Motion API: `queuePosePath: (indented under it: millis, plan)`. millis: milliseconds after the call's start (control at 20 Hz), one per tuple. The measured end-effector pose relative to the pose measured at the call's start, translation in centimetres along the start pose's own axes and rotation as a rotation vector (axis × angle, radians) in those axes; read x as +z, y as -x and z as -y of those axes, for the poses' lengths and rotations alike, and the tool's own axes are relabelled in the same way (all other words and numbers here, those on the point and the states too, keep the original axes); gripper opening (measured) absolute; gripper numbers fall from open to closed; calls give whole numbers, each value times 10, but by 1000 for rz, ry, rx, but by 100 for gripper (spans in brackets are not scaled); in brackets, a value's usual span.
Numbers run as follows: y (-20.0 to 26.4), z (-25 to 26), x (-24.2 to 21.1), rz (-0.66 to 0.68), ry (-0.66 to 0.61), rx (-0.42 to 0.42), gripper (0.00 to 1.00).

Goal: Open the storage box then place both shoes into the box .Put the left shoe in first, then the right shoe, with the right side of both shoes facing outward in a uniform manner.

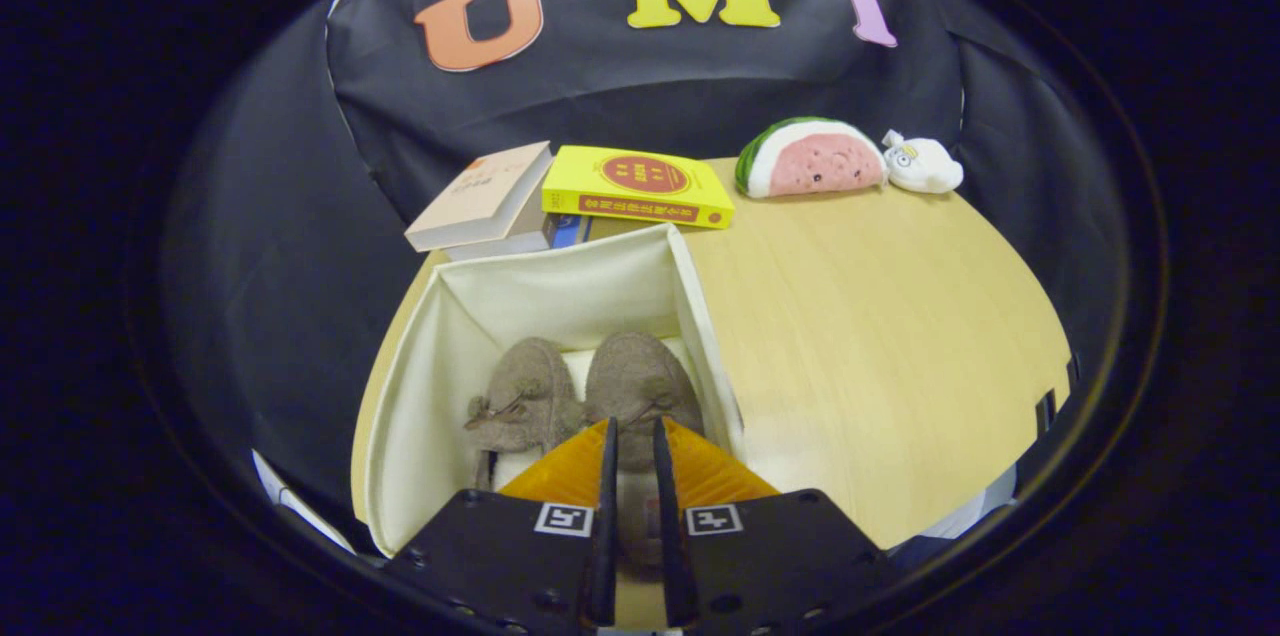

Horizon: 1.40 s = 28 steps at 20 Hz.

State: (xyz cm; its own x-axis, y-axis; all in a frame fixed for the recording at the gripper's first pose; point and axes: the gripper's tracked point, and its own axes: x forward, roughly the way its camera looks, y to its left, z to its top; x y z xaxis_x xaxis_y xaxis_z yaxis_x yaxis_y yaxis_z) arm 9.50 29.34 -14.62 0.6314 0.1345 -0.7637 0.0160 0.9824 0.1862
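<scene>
An open cream fabric storage box [702, 316] stands on the left part of the wooden table, its mouth facing me. Two brown-grey fuzzy shoes lie side by side inside it, toes pointing to the back wall. The left-hand shoe [525, 394] rests free by the box's left wall. The right-hand shoe [640, 378] lies by the right wall, and its heel runs back between my fingers. My gripper [634, 430] is narrowed to a slim gap, both fingers pressing on that heel rim. The heel's lower part is hidden behind the fingers.
Behind the box lies a stack of books: a beige one [482, 196], a yellow one [640, 184] and a blue one [566, 231] beneath. A watermelon plush [812, 159] and a small white plush [922, 166] sit at the table's far edge. Bare wooden tabletop [880, 336] spreads right of the box.
</scene>
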Motion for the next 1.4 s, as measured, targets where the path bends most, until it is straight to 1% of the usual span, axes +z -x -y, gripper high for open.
queuePosePath:
  millis: [100, 150, 250, 350, 400, 500, 600, 700, 800, 900, 950, 1050, 1200, 1300, 1400]
  plan:
    - [7, 0, 0, 28, 18, 7, 29]
    - [12, -2, -2, 35, 32, 18, 31]
    - [25, -8, 5, 89, 69, 49, 47]
    - [36, -11, 6, 124, 86, 70, 69]
    - [42, -11, 10, 157, 101, 73, 84]
    - [54, -4, 15, 223, 154, 58, 87]
    - [71, 0, 17, 283, 131, 71, 91]
    - [89, 10, 27, 358, 138, 77, 90]
    - [110, 22, 42, 474, 140, 85, 90]
    - [123, 47, 44, 524, 181, 47, 98]
    - [127, 53, 50, 561, 206, 33, 98]
    - [145, 78, 64, 651, 196, -3, 98]
    - [158, 109, 61, 701, 188, -4, 97]
    - [169, 132, 62, 738, 167, -26, 97]
    - [173, 148, 60, 765, 178, -48, 96]
